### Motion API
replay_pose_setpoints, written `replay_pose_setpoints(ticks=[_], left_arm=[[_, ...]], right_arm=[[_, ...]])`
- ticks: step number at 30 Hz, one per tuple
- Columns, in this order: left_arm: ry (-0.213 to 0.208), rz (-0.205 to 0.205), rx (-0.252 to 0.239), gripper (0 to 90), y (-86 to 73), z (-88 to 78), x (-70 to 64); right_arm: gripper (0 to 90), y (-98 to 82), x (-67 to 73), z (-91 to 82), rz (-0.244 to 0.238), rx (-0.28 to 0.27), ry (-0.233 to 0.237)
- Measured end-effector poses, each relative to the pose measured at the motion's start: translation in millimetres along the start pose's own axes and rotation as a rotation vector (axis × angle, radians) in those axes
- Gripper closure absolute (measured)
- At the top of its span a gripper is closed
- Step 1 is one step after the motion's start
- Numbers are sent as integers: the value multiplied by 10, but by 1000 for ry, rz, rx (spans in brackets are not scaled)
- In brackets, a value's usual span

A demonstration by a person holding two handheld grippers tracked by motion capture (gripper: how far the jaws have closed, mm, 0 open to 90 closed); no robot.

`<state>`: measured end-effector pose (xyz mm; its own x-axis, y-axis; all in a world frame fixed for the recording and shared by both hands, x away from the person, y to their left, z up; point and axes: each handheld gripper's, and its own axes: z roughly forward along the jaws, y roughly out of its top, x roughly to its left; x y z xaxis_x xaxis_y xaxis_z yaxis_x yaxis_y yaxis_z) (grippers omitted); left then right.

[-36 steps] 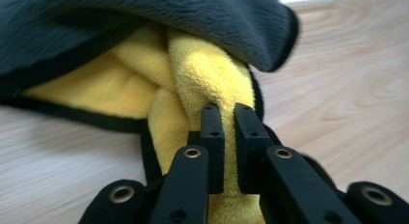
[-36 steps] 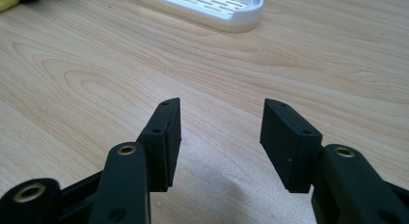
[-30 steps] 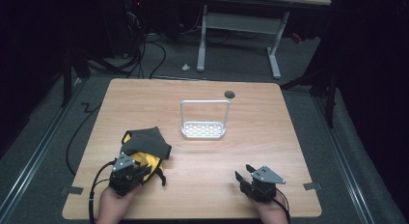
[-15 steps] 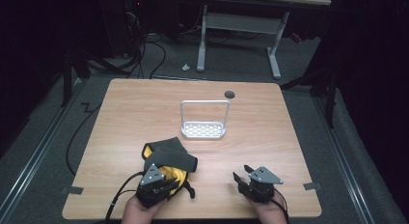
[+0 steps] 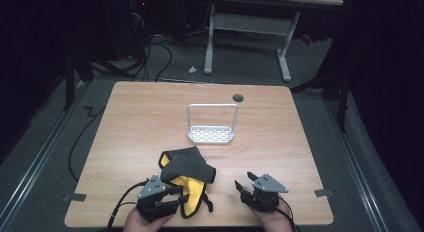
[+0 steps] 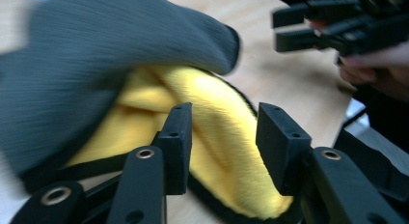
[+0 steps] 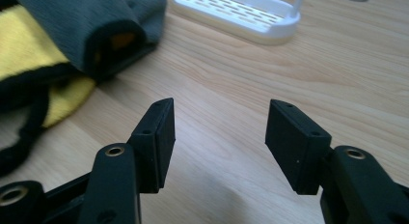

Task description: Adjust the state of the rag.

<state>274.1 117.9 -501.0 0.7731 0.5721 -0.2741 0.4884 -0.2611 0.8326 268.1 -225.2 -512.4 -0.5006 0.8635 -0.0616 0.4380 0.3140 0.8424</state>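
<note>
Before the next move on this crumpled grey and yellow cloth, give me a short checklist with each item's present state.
1. Left hand-held gripper released: ok. Its jaws have just been opening; the yellow side lies between them, pads apart.
2. Right hand-held gripper free to grasp: ok, jaws open over bare wood, nothing between them.
3. Crumpled grey and yellow microfibre cloth resting on the light wooden table: ok, near the front edge, still folded over itself.
4. White perforated plastic rack with a wire hoop clear of the cloth: ok, apart from it, farther back.
5. Cloth's corners findable: cannot tell, folds hide them.
</note>
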Motion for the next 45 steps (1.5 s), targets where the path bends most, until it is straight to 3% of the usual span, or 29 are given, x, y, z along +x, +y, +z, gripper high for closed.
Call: replay_pose_setpoints(ticks=[4,6,9,10,15,16,17,21,23,24,27,31,34,35,45], left_arm=[[77,-33,-44,559,-17,-162,141],[121,-37,-62,533,-36,-223,209],[191,-43,-75,485,-81,-258,330],[229,-59,-52,436,-105,-211,428],[243,-83,-6,422,-104,-42,574],[232,-89,8,446,-102,-7,591],[218,-92,19,446,-103,23,595],[209,-82,39,664,-119,59,550],[194,-78,38,695,-118,62,527],[190,-70,41,751,-118,63,511],[177,-51,40,780,-121,61,465],[174,-49,35,783,-120,57,450],[164,-48,29,783,-113,46,447],[162,-49,26,784,-110,38,449],[141,-42,12,801,-43,26,493]], right_arm=[[437,62,95,-3,-6,-20,25],[431,135,220,17,-7,-37,61],[426,190,315,36,-12,-45,93],[424,247,417,60,-30,-54,119],[413,352,624,147,-43,-55,185],[405,389,733,196,-54,-53,216],[405,389,733,196,-54,-53,216],[366,426,970,301,-102,-31,274],[362,425,1001,315,-105,-27,282],[363,415,1048,338,-131,-17,279],[387,379,1063,362,-163,7,243],[448,356,1013,366,-170,23,217],[745,307,954,369,-182,54,174],[802,300,930,356,-185,52,168],[842,239,674,202,-139,31,111]])
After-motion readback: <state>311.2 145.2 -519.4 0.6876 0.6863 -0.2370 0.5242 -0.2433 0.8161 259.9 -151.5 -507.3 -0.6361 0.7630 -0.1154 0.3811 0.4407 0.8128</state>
